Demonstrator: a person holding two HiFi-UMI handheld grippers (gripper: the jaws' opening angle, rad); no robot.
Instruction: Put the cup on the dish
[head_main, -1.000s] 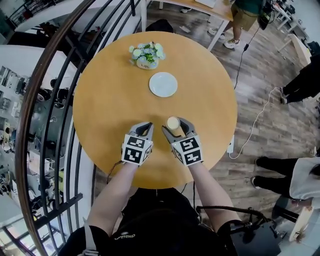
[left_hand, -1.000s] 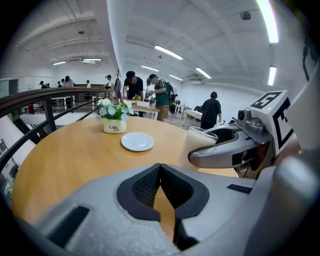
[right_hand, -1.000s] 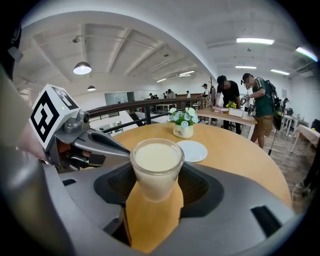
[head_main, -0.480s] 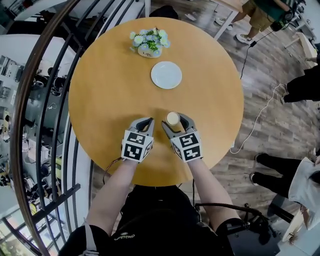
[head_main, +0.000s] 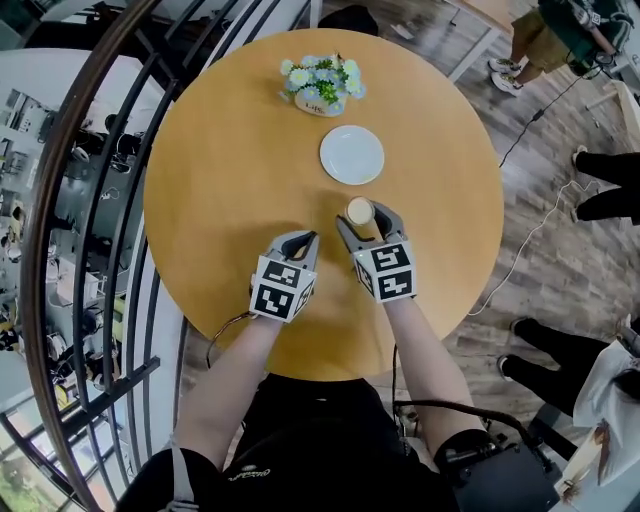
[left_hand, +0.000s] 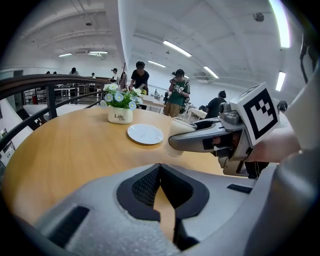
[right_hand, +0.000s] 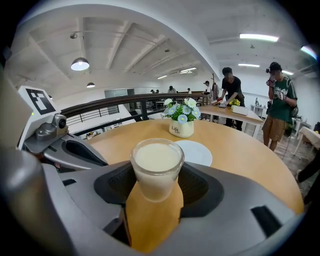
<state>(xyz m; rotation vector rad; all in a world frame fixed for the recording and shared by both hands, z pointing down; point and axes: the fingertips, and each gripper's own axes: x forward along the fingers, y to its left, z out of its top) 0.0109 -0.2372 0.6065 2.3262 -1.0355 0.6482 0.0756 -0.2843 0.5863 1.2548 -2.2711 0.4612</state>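
A clear glass cup filled with pale creamy liquid stands upright between the jaws of my right gripper, which is shut on it. In the head view the cup and right gripper are just short of the empty white dish, on my side of it. The dish lies flat right behind the cup. My left gripper hovers beside the right one with its tips together and nothing in them. From the left gripper view the cup sits low over the table.
A white pot of flowers stands beyond the dish on the round wooden table. A dark curved railing runs along the table's left side. People stand on the wood floor at the right, where a cable lies.
My right gripper has carried the cup forward, closer to the dish. The left gripper has moved along beside it, still shut.
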